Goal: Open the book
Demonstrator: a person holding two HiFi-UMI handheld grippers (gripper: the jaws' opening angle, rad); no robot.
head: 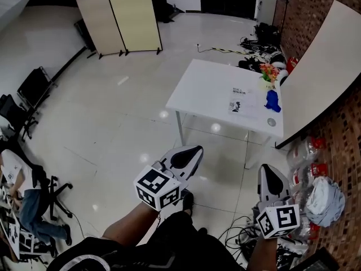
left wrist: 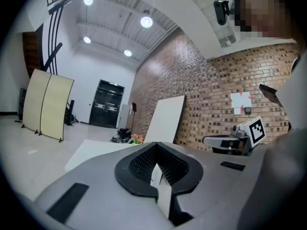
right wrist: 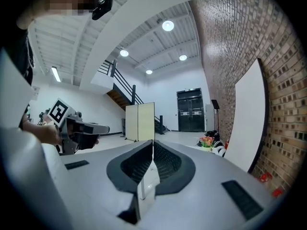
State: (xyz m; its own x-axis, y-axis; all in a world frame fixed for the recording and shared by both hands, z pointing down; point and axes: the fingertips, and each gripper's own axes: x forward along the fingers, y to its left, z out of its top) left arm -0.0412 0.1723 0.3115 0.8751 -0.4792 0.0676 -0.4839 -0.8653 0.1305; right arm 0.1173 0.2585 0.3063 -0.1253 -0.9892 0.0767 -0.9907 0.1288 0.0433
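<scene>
My left gripper [head: 196,149] and right gripper [head: 265,168] are closed, empty, well apart from the book [head: 238,99] on the bench [head: 203,89].

We see a white table [head: 206,89] standing on thin legs on a pale, glossy floor [head: 113,129]. Four things are on its top, all near the right side. The book [head: 238,104] lies flat, approx. in the middle of that side. Just beside it on the right stands a blue object [head: 272,100]; what it is, we cannot tell. At the far corner is a small pot w/ flowers [head: 268,75]. A small round grey thing [head: 271,122] sits near the front corner, apart from the book. On the floor, a folding screen [head: 121,16] stands well apart from the table.
</scene>
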